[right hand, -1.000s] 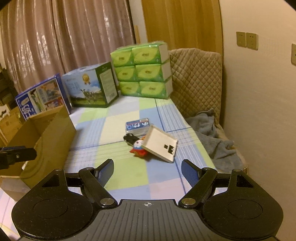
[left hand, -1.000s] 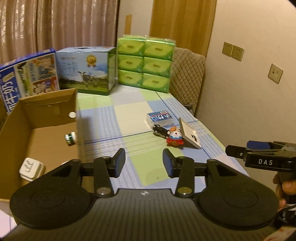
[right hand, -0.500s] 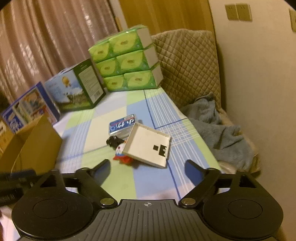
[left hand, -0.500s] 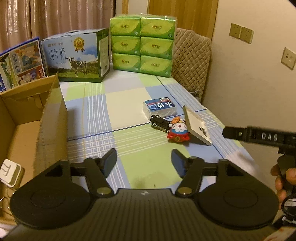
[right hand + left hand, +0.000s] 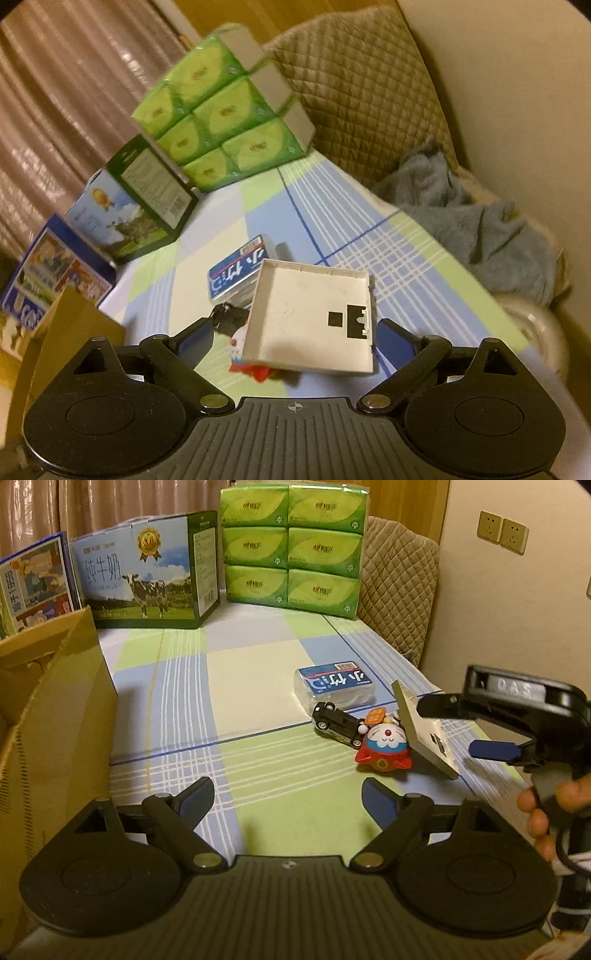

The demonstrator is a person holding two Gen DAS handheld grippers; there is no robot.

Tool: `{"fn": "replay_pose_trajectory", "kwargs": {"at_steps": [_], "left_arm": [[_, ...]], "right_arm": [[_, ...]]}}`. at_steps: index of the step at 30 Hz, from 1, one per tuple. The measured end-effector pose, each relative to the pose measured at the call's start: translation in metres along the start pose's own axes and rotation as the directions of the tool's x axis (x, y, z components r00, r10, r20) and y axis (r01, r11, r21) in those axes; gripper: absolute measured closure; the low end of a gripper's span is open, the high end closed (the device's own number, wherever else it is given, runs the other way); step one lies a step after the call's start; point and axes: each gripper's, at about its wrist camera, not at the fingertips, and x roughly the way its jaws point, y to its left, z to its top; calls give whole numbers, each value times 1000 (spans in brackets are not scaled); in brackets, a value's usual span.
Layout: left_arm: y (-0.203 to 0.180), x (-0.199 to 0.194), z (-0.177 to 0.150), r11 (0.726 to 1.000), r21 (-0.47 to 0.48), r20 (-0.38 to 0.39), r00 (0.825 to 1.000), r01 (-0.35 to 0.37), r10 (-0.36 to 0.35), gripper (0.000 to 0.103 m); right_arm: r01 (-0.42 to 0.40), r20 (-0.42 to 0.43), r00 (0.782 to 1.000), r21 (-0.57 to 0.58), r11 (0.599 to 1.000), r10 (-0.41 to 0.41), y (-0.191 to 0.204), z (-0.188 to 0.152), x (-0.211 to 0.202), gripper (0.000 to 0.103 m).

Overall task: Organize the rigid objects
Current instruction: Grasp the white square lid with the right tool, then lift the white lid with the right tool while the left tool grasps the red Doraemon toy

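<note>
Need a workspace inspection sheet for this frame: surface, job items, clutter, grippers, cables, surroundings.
Surface: checked green-and-blue tablecloth, flat.
Job's things: white square plastic cover tilted, leaning on the red-and-white cat figurine; black toy car touching the figurine; blue-labelled flat pack just behind; open brown cardboard box at the table's left.
Clutter: cow-print milk carton, blue printed carton, green tissue packs at the far edge.
Grippers: left gripper open, empty; right gripper open, fingers either side of the cover.
Cables: nothing seen.
Surroundings: quilted beige chair, grey cloth, curtains, wall sockets.
</note>
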Motion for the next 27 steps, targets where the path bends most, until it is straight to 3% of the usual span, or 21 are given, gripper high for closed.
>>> {"fn": "replay_pose_trajectory", "kwargs": {"at_steps": [8, 21, 23, 27], "left_arm": [[5, 14, -3, 1000, -17, -19, 1000, 10, -10, 19], [8, 15, -10, 999, -32, -36, 999, 18, -19, 19], [7, 15, -10, 999, -30, -34, 999, 20, -21, 19], [5, 14, -8, 1000, -15, -27, 999, 28, -28, 19]], "right_arm": [[-5, -12, 1000, 81, 997, 6, -13, 8, 24, 11], [29, -43, 999, -25, 999, -30, -2, 6, 36, 11], [26, -47, 999, -3, 1000, -26, -3, 6, 35, 18], [33, -36, 999, -32, 999, -35, -1, 9, 25, 18]]}}
